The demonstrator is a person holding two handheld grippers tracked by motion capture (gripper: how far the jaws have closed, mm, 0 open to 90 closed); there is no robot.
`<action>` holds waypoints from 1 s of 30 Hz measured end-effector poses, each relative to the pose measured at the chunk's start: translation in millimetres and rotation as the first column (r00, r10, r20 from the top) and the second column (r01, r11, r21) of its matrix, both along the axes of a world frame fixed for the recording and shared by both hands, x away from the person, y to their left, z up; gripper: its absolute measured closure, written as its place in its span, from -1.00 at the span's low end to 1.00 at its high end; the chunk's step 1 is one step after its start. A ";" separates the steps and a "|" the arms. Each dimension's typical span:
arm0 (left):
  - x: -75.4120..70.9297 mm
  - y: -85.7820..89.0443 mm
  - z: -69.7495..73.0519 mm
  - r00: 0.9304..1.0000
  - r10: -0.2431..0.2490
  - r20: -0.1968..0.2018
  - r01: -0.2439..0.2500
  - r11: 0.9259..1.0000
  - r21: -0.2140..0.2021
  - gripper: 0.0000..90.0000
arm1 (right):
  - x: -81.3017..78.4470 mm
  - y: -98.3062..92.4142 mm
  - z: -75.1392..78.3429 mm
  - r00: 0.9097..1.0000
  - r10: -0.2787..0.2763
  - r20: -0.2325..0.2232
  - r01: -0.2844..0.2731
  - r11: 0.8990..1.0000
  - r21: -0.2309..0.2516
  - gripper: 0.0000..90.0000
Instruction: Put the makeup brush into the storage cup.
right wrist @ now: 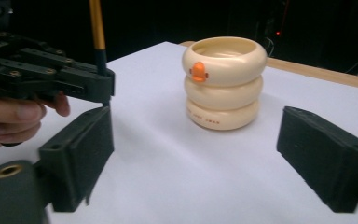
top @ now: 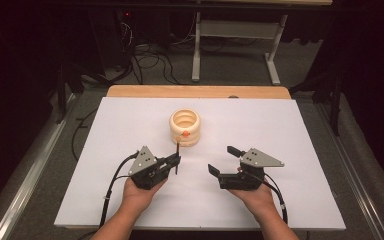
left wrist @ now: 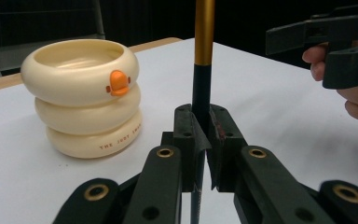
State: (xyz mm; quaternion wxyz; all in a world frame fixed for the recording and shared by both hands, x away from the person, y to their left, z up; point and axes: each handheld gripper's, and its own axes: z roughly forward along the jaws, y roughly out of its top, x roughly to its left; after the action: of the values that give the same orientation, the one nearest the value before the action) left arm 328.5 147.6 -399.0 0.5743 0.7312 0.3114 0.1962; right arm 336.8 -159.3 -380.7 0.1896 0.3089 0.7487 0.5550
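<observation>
Two tongs | left tongs (left wrist: 200,140) clamp pen (left wrist: 203,46), tip hidden, maybe brush

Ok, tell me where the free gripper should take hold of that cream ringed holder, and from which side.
Probably best at the holder's middle ring, where the grooves between its three bulging rings should seat the pads. It stands upright on the table, so bring the right hand-held gripper, open and empty, in level from the near right side. That keeps clear of the pen clamped upright in the left hand-held gripper.
</observation>
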 end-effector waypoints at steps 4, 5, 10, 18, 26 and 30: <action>2.0 5.9 0.5 1.000 0.019 0.001 -0.019 1.000 -0.001 0.84 | 2.0 -4.9 -3.8 1.000 -0.027 -0.005 0.027 1.000 -0.015 -0.96; 2.3 7.0 0.6 1.000 0.023 0.001 -0.023 1.000 -0.001 0.84 | 2.7 -6.3 -5.4 1.000 -0.030 -0.007 0.029 0.999 -0.020 -0.98; 4.6 15.2 0.8 0.999 0.050 0.005 -0.050 0.999 0.005 0.84 | 2.3 -10.6 -8.9 0.999 -0.047 -0.010 0.047 0.998 -0.040 -0.98; 6.6 22.8 2.0 0.997 0.071 0.008 -0.070 0.998 -0.004 0.84 | 3.3 -21.5 -9.2 0.998 -0.069 0.000 0.069 0.996 -0.052 -0.98; 8.2 30.2 4.0 0.996 0.091 0.014 -0.090 0.996 -0.005 0.84 | 3.8 -35.5 -10.3 0.996 -0.092 0.002 0.092 0.994 -0.057 -0.98; 8.9 34.1 5.7 0.994 0.104 0.017 -0.103 0.995 -0.014 0.84 | 3.2 -43.1 -10.8 0.995 -0.104 -0.002 0.104 0.993 -0.051 -0.98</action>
State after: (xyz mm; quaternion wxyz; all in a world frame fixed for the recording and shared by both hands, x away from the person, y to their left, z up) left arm 337.4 181.6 -393.4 0.5708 0.7087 0.3450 0.2302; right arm 340.0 -202.4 -391.5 0.2244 0.3439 0.7458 0.5246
